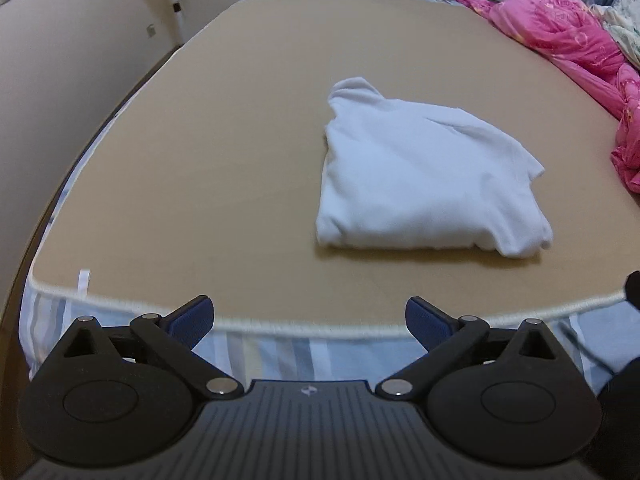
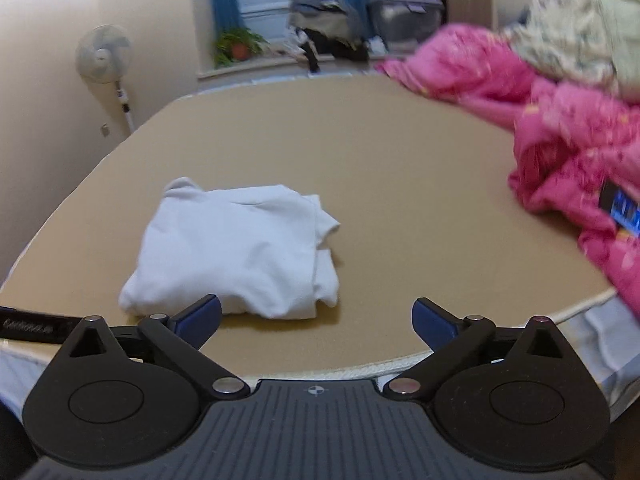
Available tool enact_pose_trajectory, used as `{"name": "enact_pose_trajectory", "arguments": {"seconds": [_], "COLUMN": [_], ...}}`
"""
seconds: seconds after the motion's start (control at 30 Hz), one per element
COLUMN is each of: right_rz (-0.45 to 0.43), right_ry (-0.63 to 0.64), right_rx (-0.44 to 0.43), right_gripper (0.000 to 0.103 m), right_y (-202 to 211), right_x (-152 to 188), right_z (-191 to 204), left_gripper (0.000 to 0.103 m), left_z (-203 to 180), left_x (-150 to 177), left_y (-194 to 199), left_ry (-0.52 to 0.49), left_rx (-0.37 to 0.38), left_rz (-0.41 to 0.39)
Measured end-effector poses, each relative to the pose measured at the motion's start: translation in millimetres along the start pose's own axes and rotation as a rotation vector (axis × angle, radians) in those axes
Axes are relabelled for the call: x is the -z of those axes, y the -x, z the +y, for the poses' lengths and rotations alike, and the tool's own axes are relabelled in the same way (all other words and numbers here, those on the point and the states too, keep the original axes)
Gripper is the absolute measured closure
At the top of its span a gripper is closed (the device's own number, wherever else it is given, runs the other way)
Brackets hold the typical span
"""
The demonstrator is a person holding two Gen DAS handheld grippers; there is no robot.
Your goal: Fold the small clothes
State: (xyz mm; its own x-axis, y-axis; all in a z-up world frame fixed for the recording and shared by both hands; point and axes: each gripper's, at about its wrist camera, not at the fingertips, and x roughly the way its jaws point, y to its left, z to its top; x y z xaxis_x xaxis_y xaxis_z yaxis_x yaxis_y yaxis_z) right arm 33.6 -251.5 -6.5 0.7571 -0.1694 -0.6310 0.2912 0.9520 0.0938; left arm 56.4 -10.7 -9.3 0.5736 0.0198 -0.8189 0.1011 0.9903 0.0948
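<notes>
White garment (image 1: 424, 184), folded into a thick square, lies flat on the tan bed (image 1: 200, 160), near its front edge. Your left claw (image 1: 308, 316) and right claw (image 2: 316, 316) are both spread wide, empty, apart from it.

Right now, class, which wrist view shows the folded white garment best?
The left wrist view: the white garment lies large, central and unobstructed. The right wrist view shows it smaller, blurrier, its near edge behind a fingertip.

My white garment (image 1: 424, 184) lies folded into a thick, roughly square bundle, flat on the tan mattress (image 1: 200, 160), near its front edge.
</notes>
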Motion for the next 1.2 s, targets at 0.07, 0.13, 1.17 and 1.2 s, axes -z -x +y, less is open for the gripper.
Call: {"name": "enact_pose_trajectory", "arguments": {"seconds": [0.07,0.13,1.17,1.2], "right_rz": [-0.005,0.016,-0.022,-0.023], "right_ry": [0.028,0.039,0.018,0.016], "right_rx": [-0.003,-0.020,-0.031,-0.030], "right_gripper": [0.002,0.002,0.002,0.002], "right_y": [3.9,11.4,39.8,39.2], "right_x": [6.6,13.7,29.7,29.4], "right_z": [13.6,17.4,30.3,30.4], "left_gripper": [0.001,0.001,0.001,0.001], "left_z": [-5.8,-10.3,-19.9,-19.4], "left_x": [11.0,19.3,27.1,27.3], "left_y": [8.3,15.7,53.1,53.7], "left_ry": [-0.013,-0.025,-0.109,-0.110], "left_rx": [-0.013,-0.028,-0.066,-0.068], "left_rz": [-0.019,-0.033,-0.122,-0.123]}}
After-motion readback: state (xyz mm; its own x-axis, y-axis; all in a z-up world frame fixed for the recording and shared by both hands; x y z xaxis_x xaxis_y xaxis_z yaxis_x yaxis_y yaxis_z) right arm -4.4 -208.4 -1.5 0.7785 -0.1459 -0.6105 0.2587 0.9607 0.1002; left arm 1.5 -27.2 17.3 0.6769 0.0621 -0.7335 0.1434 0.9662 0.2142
